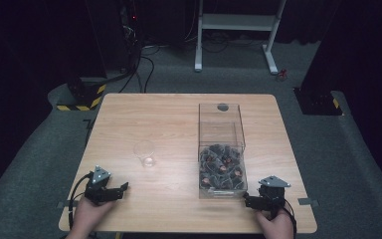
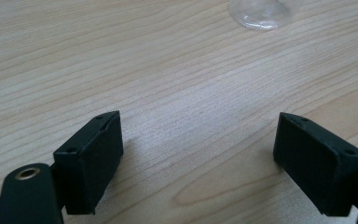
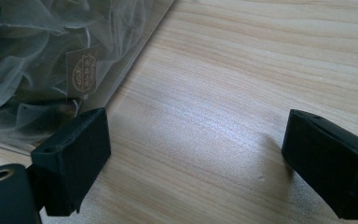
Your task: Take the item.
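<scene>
At the near edge of the wooden surface (image 1: 179, 124) the person's two hands each rest with a tool. The left tool (image 1: 122, 188) sits at the near left corner, the right tool (image 1: 248, 201) at the near right, just beside the front wall of the clear box (image 1: 221, 149).

The left gripper view looks along its own left tool (image 2: 198, 156): the jaws stand wide apart over bare wood, nothing between them. At the top edge of that view the base of the clear cup (image 2: 261, 14) shows, ahead and slightly to one side, well apart from the jaws. The high view gives the whole cup (image 1: 144, 153): it stands upright on the surface, mouth up, farther in than the left tool and between that tool and the box.

The right gripper view shows the right tool (image 3: 196, 154) with its jaws likewise wide apart and empty over the wood. One jaw lies just beside the clear box (image 3: 121, 84); whether it touches the wall cannot be told. Through the wall this view shows gauzy grey pouches (image 3: 28, 60) and a small label with a round emblem (image 3: 85, 71), detail that the high view renders merely as a dark heap of pouches (image 1: 221, 167) with reddish spots.

The high view shows the box as a long rectangle, its long axis running from the near edge toward the far edge of the surface. The pouches fill its near half; the far half is bare, with a dark round spot (image 1: 223, 107) at the far wall.

Beyond the surface lie grey floor and a white frame (image 1: 236, 22).
</scene>
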{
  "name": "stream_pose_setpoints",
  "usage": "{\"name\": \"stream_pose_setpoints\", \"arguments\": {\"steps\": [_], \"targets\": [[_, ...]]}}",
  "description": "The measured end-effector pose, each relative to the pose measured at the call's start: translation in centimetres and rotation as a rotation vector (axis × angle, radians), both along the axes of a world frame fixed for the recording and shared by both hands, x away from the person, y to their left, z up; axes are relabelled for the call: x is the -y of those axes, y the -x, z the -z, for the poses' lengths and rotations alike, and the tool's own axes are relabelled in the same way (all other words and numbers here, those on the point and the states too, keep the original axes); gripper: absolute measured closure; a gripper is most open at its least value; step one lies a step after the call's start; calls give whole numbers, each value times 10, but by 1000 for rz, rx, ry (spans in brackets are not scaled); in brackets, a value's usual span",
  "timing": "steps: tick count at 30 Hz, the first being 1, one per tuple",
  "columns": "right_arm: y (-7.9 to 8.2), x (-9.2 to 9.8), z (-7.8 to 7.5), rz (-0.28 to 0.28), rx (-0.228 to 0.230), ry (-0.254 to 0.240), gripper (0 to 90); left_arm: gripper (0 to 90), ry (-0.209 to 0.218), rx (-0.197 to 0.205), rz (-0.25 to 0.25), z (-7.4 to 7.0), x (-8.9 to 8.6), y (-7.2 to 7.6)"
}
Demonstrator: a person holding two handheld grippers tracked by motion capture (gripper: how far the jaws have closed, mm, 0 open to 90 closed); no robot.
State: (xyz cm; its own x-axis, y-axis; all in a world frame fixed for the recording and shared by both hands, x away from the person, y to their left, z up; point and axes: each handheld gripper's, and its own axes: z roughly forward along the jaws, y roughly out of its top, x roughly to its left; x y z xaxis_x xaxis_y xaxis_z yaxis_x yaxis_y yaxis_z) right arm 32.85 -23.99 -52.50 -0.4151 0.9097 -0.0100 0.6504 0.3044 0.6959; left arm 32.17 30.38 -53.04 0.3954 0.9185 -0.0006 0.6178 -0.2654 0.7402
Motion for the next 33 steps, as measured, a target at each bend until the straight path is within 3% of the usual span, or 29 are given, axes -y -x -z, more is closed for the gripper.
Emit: {"name": "stream_pose_setpoints", "arguments": {"steps": [28, 33], "targets": [[0, 0, 0, 0, 0, 0, 76, 172, -7, 1, -20, -1, 2, 2], [0, 0, 0, 0, 0, 0, 76, 205, -6, -2, -2, -2, 0, 2]]}}
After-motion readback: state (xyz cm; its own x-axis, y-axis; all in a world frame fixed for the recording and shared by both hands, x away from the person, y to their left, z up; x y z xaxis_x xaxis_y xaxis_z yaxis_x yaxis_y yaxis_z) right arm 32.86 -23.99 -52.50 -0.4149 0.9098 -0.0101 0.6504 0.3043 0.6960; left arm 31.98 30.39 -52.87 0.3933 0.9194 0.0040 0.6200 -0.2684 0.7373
